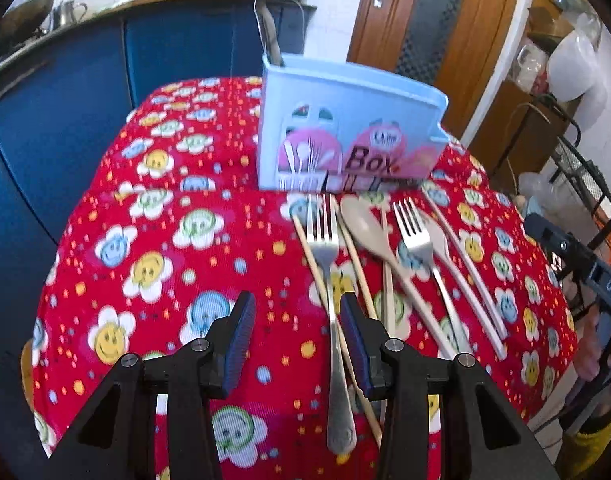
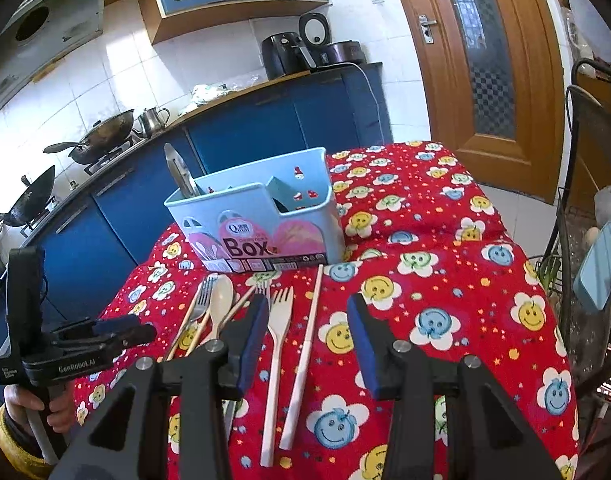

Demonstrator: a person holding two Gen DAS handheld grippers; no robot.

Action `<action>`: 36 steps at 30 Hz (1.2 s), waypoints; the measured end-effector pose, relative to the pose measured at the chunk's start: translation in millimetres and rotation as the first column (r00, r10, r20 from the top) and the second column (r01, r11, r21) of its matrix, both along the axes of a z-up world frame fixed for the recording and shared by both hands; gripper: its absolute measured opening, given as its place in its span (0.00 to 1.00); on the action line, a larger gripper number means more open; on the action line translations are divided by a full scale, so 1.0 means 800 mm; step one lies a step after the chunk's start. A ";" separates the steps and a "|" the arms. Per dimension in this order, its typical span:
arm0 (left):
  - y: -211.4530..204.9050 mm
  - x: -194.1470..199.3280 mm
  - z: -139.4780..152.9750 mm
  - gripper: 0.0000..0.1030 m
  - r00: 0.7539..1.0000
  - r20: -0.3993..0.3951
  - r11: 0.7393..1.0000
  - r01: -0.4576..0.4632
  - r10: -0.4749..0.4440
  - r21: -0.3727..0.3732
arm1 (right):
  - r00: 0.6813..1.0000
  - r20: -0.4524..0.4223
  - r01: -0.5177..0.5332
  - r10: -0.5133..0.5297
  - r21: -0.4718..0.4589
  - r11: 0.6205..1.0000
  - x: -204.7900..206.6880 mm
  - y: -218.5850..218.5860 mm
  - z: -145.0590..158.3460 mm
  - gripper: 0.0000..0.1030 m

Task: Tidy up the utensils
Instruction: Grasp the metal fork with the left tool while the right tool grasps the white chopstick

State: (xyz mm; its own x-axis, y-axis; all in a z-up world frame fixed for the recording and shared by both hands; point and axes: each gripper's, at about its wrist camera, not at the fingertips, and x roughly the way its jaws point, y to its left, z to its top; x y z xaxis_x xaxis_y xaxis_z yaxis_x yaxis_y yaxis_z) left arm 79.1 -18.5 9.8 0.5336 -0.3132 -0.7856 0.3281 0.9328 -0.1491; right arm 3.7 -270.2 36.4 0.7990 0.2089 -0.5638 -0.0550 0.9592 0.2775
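Note:
A light blue utensil box (image 1: pixel 347 128) (image 2: pixel 257 220) stands on the red flowered tablecloth, with one metal utensil (image 2: pixel 179 174) standing in its left compartment. In front of it lie a steel fork (image 1: pixel 329 280), wooden chopsticks (image 1: pixel 355 264), a beige spoon (image 1: pixel 375 240) (image 2: pixel 219 306), a second steel fork (image 1: pixel 419 240), a beige plastic fork (image 2: pixel 279 344) and a pale chopstick (image 2: pixel 305 356). My left gripper (image 1: pixel 295 320) is open and empty, just left of the first steel fork. My right gripper (image 2: pixel 309 328) is open and empty above the beige fork and pale chopstick.
The table (image 2: pixel 445 288) drops off at its left, right and far edges. Blue kitchen cabinets (image 2: pixel 265 128) with woks (image 2: pixel 101 136) stand behind. A wooden door (image 2: pixel 481 60) is at the back right. A wire rack (image 2: pixel 585 240) stands to the right of the table.

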 end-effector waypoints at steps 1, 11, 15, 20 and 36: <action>0.001 -0.003 -0.003 0.44 1.000 -0.011 1.000 0.004 -0.004 0.002 | 1.000 -0.003 0.000 0.000 0.002 1.000 0.000 -0.001 -0.001 0.43; -0.007 -0.020 -0.019 0.44 0.996 -0.073 0.997 0.054 -0.051 0.045 | 1.000 -0.028 -0.003 0.004 0.014 1.000 -0.003 0.000 -0.011 0.44; -0.007 -0.021 -0.019 0.44 0.997 -0.061 0.997 0.048 -0.044 0.066 | 0.999 -0.032 -0.004 0.005 0.016 1.000 -0.005 -0.001 -0.013 0.44; 0.000 -0.013 -0.021 0.44 0.998 -0.056 0.997 0.023 -0.019 0.072 | 0.999 -0.039 -0.007 0.008 0.014 1.000 -0.004 -0.001 -0.016 0.44; -0.024 0.046 -0.025 0.37 0.997 -0.065 0.988 0.058 -0.049 0.142 | 0.998 -0.059 -0.013 0.014 0.012 1.000 0.001 -0.001 -0.021 0.44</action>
State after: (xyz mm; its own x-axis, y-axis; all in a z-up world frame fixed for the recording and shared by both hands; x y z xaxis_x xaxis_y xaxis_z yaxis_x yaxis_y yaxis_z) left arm 116.1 -38.0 -9.9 0.4685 -0.2217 -0.8552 0.3724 0.9274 -0.0364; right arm 4.2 -271.1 19.4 0.7613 0.2257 -0.6079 -0.0507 0.9553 0.2913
